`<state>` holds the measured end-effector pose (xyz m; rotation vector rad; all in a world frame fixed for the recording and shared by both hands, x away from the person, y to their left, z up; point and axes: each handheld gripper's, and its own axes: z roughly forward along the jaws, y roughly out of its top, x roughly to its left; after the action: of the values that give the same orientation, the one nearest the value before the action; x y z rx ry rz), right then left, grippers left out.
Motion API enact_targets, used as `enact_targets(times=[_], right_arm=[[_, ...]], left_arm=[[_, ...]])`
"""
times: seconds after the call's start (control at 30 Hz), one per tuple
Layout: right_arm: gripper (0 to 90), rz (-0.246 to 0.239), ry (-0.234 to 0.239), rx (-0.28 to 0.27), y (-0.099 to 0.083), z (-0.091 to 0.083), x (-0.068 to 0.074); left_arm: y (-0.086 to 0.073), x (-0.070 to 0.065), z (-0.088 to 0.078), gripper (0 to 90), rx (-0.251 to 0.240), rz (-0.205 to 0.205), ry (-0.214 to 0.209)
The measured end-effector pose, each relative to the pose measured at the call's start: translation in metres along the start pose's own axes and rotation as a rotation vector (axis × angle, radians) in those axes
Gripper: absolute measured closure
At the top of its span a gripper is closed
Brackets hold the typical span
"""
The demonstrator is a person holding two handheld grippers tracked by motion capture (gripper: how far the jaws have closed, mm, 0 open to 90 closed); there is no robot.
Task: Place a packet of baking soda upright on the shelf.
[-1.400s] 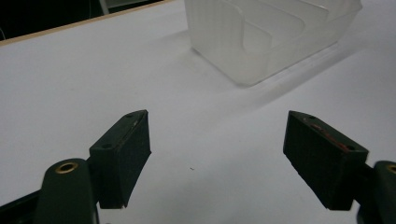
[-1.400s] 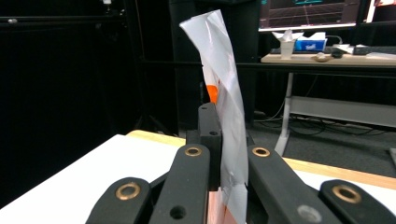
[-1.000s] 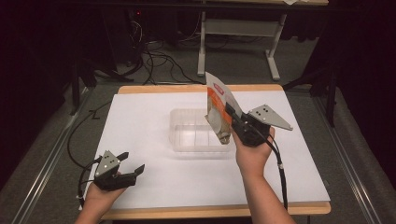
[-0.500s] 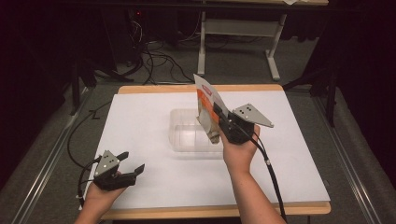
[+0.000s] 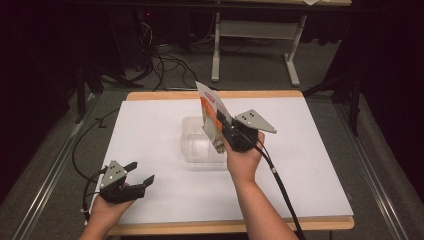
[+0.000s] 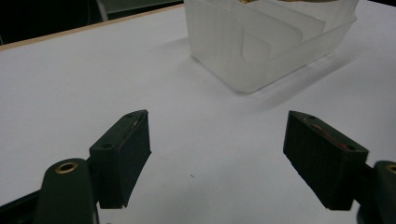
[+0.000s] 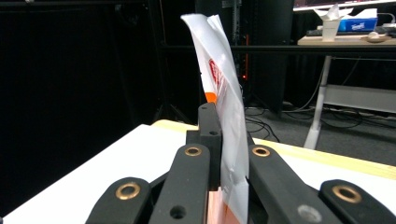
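Note:
My right gripper (image 5: pixel 225 131) is shut on a flat white and orange packet (image 5: pixel 212 114), held upright over the right part of a clear plastic tub (image 5: pixel 192 145) in the middle of the table. In the right gripper view the packet (image 7: pixel 223 98) stands on edge, pinched between the two black jaws, its top curling left. My left gripper (image 5: pixel 140 173) rests open near the table's front left edge, with nothing between its fingers. In the left gripper view the tub (image 6: pixel 266 42) stands ahead beyond the open jaws, apart from them.
A white sheet (image 5: pixel 310 165) covers the tabletop, whose wooden edge (image 5: pixel 230 226) runs along the front. A black cable (image 5: pixel 280 180) trails from the right gripper along the forearm. Desk legs (image 5: pixel 292 65) and cables lie on the floor beyond the table.
My right hand has carried the packet leftward and a little lower, from beside the tub's right end to over it. The left gripper has stayed put.

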<state>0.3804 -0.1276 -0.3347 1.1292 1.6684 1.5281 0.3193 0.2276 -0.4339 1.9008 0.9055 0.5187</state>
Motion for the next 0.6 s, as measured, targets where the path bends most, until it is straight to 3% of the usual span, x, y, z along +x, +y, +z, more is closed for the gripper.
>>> enact_targets(times=[0.33, 0.6], right_arm=[[90.0, 0.032, 0.019, 0.001, -0.004, 0.022, 0.011], [90.0, 0.052, -0.003, -0.007, -0.007, 0.032, 0.010]], left_arm=[[0.000, 0.001, 0.000, 23.4, 0.000, 0.000, -0.005], [0.000, 0.002, 0.001, 23.4, -0.002, 0.001, -0.010]])
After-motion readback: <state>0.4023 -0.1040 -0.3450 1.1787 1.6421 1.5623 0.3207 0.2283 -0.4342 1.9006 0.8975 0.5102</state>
